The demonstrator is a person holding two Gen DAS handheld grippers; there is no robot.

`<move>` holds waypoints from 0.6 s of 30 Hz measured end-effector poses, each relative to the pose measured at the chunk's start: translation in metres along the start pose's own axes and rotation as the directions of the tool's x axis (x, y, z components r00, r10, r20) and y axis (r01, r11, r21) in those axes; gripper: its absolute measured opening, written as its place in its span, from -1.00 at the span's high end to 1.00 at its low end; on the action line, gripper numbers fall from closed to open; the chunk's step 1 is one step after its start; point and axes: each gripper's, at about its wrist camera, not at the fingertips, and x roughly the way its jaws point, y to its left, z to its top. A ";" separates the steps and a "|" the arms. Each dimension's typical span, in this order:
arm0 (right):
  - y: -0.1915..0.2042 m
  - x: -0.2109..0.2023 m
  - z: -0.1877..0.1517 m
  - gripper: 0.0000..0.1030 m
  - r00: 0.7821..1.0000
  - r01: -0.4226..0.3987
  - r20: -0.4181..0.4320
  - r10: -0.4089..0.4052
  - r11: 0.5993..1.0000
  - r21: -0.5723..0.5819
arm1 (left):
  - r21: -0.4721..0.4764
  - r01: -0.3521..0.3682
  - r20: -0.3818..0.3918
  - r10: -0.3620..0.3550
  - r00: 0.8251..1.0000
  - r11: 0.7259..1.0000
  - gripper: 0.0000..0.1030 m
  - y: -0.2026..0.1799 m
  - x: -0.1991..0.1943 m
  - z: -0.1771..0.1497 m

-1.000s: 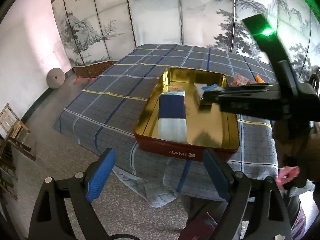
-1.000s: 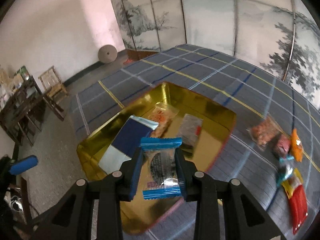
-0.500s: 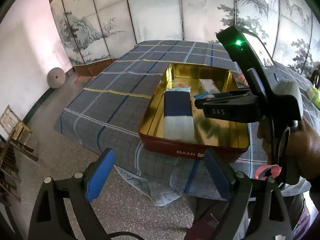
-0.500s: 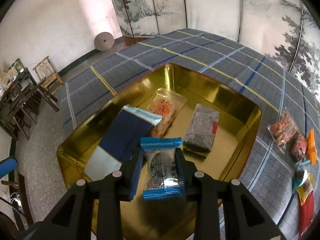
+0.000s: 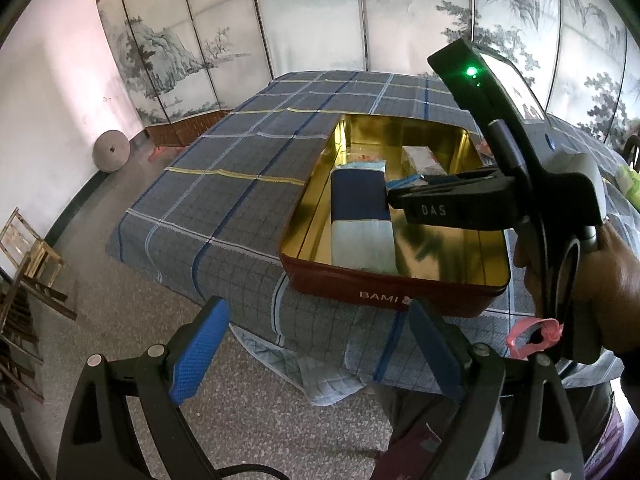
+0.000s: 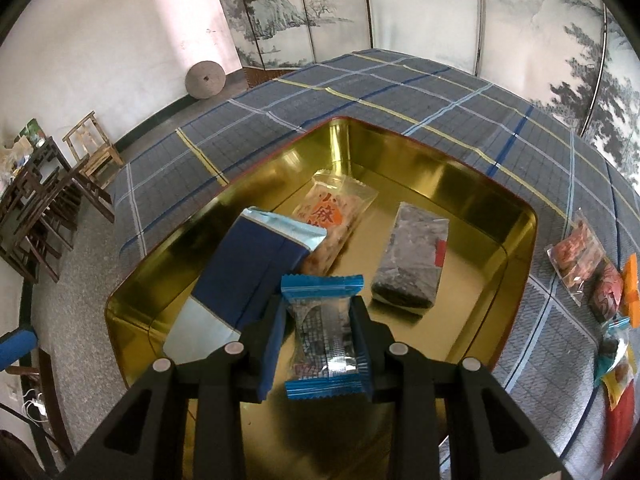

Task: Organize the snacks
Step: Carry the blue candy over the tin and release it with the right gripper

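Snacks are being gathered into one container, and the way things sit reflects that. The gold-lined tin (image 6: 516, 248) rests open on the plaid cloth (image 6: 400, 88), near the table edge where both hands reach it easily. Three packets already lie on its floor: a navy and pale-blue pack (image 6: 248, 276) along one side, an orange-printed clear packet (image 6: 336, 216) partly tucked under its far end, and a dark wrapped bar (image 6: 412, 260) set apart beside them.

The right gripper (image 6: 320, 340) pinches a blue-edged clear packet (image 6: 324, 336) across its middle, both pads pressing its sides, so the sealed ends stick out front and back. It hangs above the bare gold floor in front of the bar, probably the spot meant for it.

The left gripper (image 5: 316, 364) hovers off the near table edge with fingers spread wide and nothing between them, seemingly kept clear of the drop. More loose snacks (image 6: 600, 280) lie on the cloth to the tin's right, not yet sorted.
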 end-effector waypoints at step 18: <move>0.000 0.000 0.000 0.35 1.000 0.000 0.010 0.000 1.000 0.005 | 0.017 0.007 -0.029 -0.007 1.000 1.000 -0.74 -0.004 0.007 -0.003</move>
